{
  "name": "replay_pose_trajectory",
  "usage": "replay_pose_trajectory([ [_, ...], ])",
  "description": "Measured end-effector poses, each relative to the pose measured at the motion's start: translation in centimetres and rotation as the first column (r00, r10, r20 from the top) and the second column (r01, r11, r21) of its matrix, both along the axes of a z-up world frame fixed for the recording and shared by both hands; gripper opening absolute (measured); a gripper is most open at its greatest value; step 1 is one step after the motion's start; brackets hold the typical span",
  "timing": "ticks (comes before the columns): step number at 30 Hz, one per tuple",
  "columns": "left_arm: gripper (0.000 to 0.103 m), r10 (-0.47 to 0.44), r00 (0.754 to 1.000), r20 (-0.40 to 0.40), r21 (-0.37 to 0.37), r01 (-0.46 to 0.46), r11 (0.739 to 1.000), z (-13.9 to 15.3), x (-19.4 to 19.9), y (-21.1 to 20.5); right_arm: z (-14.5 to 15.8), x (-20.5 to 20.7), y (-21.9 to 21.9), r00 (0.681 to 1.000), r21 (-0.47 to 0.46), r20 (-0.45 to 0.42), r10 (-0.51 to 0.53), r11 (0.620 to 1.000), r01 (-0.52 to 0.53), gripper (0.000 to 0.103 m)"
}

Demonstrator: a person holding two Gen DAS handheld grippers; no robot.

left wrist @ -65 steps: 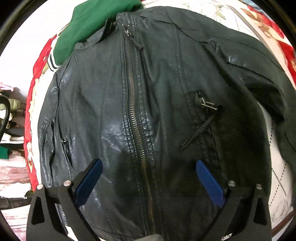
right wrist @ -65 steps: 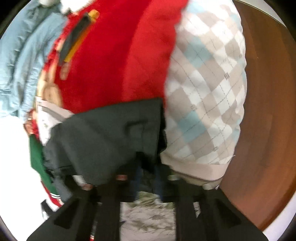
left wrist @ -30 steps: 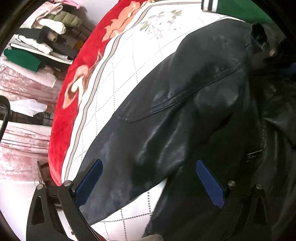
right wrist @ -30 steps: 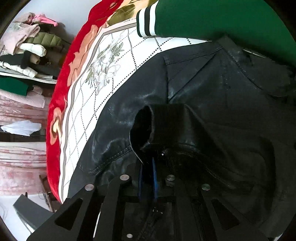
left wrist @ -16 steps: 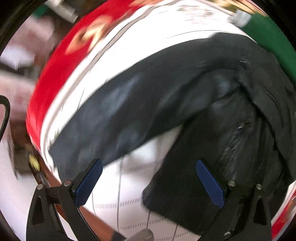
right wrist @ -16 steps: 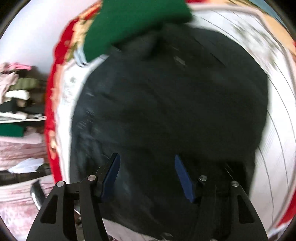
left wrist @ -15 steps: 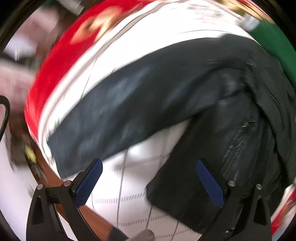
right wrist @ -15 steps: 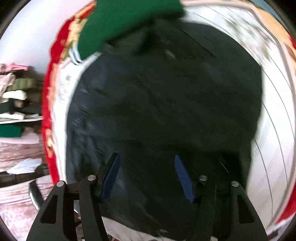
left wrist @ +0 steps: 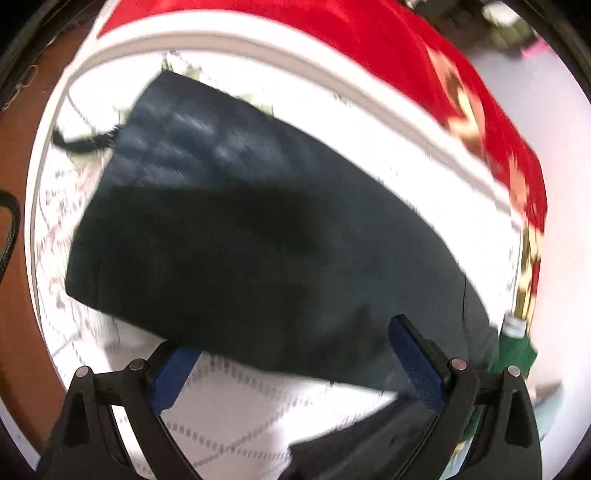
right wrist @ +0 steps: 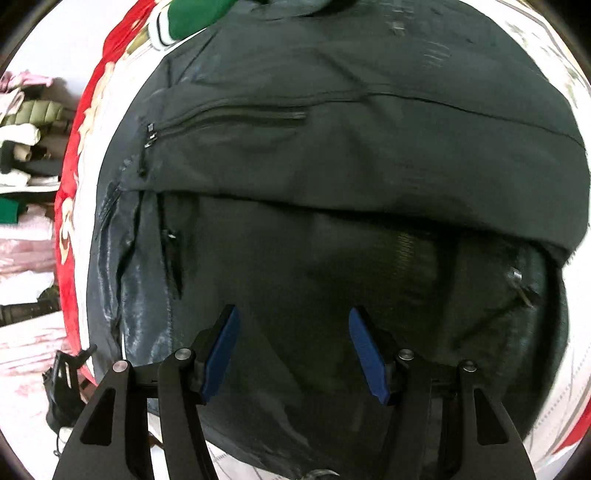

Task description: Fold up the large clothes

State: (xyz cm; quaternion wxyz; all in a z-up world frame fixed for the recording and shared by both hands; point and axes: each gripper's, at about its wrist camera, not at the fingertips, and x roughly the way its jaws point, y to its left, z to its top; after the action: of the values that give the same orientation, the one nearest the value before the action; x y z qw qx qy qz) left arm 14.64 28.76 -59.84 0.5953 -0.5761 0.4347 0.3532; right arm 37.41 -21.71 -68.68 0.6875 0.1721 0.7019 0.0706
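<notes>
A black leather jacket (right wrist: 332, 166) lies on a white quilted bedspread (left wrist: 240, 417). In the right wrist view one sleeve is folded across its body, with a zipped pocket showing. My right gripper (right wrist: 295, 343) is open and empty just above the jacket's lower part. In the blurred left wrist view the other sleeve (left wrist: 240, 240) stretches out flat over the bedspread. My left gripper (left wrist: 291, 365) is open and empty, its fingers either side of the sleeve's near edge.
The bedspread has a red floral border (left wrist: 388, 48). A green garment with striped cuffs (right wrist: 192, 14) lies beyond the jacket's collar. Stacked clothes (right wrist: 26, 122) sit on shelves to the left. Brown floor (left wrist: 14, 258) shows past the bed's edge.
My right gripper let go of the sleeve cuff, leaving the sleeve folded over the jacket, and opened. My left gripper swung along the other sleeve toward its cuff end.
</notes>
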Motion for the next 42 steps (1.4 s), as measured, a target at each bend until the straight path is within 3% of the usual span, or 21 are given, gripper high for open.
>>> replay_pose_trajectory([
  [3, 0.070, 0.032, 0.997, -0.065, 0.108, -0.025, 0.994, 0.2, 0.8, 2.7, -0.1, 0.5, 1.7, 1.000, -0.012, -0.001, 0.015, 1.000, -0.015, 0.063],
  [4, 0.048, 0.029, 0.994, -0.109, 0.151, -0.013, 0.988, 0.2, 1.4, 3.8, 0.0, 0.7, 2.2, 1.000, -0.023, 0.000, 0.018, 1.000, -0.018, 0.063],
  [5, 0.019, 0.027, 0.991, -0.129, 0.177, -0.004, 0.984, 0.5, 1.5, 3.6, 0.0, 0.7, 2.5, 1.000, -0.030, 0.000, 0.020, 0.999, -0.020, 0.063],
  [6, 0.010, 0.017, 0.991, -0.134, 0.207, 0.011, 0.978, 0.5, 1.9, 4.6, 0.1, 0.8, 2.6, 1.000, -0.035, 0.000, 0.021, 0.999, -0.021, 0.063],
  [9, 0.004, -0.010, 0.992, -0.129, 0.230, 0.040, 0.972, 0.6, 3.0, 6.1, 0.2, 1.0, 3.4, 1.000, -0.044, 0.001, 0.022, 0.999, -0.022, 0.063],
  [12, 0.002, -0.101, 0.981, -0.164, 0.312, 0.148, 0.938, 2.4, 5.5, 7.0, 0.5, 1.1, 3.8, 1.000, -0.057, 0.008, 0.028, 0.998, -0.027, 0.063],
  [14, 0.002, -0.187, 0.960, -0.207, 0.408, 0.259, 0.875, 4.7, 7.8, 7.4, 1.0, 1.2, 4.1, 0.999, -0.108, 0.019, 0.035, 0.994, -0.032, 0.063],
  [15, 0.002, -0.214, 0.953, -0.216, 0.436, 0.290, 0.852, 5.4, 8.2, 6.9, 1.3, 1.3, 4.4, 0.999, -0.159, 0.024, 0.045, 0.986, -0.040, 0.063],
  [17, 0.001, -0.286, 0.925, -0.249, 0.503, 0.376, 0.778, 7.7, 10.4, 5.5, 2.0, 1.6, 5.1, 0.996, -0.272, 0.045, 0.076, 0.960, -0.061, 0.063],
  [20, 0.001, -0.385, 0.876, -0.291, 0.590, 0.481, 0.648, 10.6, 12.8, 2.3, 3.0, 2.5, 6.8, 0.981, -0.509, 0.070, 0.179, 0.853, -0.119, 0.065],
  [22, 0.001, -0.457, 0.831, -0.317, 0.642, 0.542, 0.542, 12.3, 14.9, 0.3, 3.4, 3.2, 7.7, 0.971, -0.578, 0.086, 0.224, 0.805, -0.135, 0.080],
  [24, 0.001, -0.525, 0.786, -0.326, 0.678, 0.582, 0.450, 13.9, 17.4, -2.1, 3.6, 4.1, 8.5, 0.966, -0.617, 0.096, 0.241, 0.776, -0.132, 0.081],
  [26, 0.001, -0.584, 0.742, -0.330, 0.698, 0.608, 0.379, 15.9, 17.3, -6.5, 3.6, 5.1, 8.5, 0.969, -0.628, 0.101, 0.225, 0.770, -0.113, 0.081],
  [29, 0.001, -0.680, 0.654, -0.331, 0.726, 0.637, 0.259, 17.4, 20.0, -11.4, 3.9, 6.7, 8.1, 0.978, -0.599, 0.117, 0.170, 0.798, -0.067, 0.081],
  [32, 0.001, -0.755, 0.568, -0.327, 0.733, 0.657, 0.177, 18.6, 20.6, -17.2, 4.2, 7.6, 5.7, 0.984, -0.555, 0.144, 0.106, 0.832, -0.008, 0.081],
  [34, 0.001, -0.809, 0.491, -0.322, 0.735, 0.669, 0.113, 18.9, 21.6, -22.1, 4.2, 8.2, 3.7, 0.987, -0.518, 0.154, 0.050, 0.855, 0.038, 0.081],
  [36, 0.001, -0.843, 0.433, -0.318, 0.731, 0.678, 0.073, 19.5, 21.4, -26.1, 4.6, 7.7, 0.2, 0.987, -0.472, 0.156, -0.027, 0.876, 0.099, 0.081],
  [37, 0.001, -0.868, 0.386, -0.313, 0.728, 0.684, 0.041, 19.5, 21.7, -29.3, 4.8, 7.5, -1.8, 0.986, -0.456, 0.153, -0.061, 0.881, 0.126, 0.081],
  [38, 0.001, -0.882, 0.356, -0.307, 0.726, 0.688, 0.025, 19.7, 21.4, -31.5, 5.0, 6.9, -4.1, 0.983, -0.433, 0.153, -0.102, 0.887, 0.160, 0.081],
  [39, 0.001, -0.894, 0.331, -0.302, 0.721, 0.693, 0.013, 19.6, 21.5, -33.3, 5.3, 6.1, -6.4, 0.979, -0.420, 0.150, -0.140, 0.887, 0.191, 0.081],
  [42, 0.001, -0.930, 0.218, -0.297, 0.692, 0.720, -0.053, 18.6, 21.4, -40.1, 5.5, 3.6, -12.5, 0.966, -0.411, 0.139, -0.220, 0.874, 0.258, 0.081],
])
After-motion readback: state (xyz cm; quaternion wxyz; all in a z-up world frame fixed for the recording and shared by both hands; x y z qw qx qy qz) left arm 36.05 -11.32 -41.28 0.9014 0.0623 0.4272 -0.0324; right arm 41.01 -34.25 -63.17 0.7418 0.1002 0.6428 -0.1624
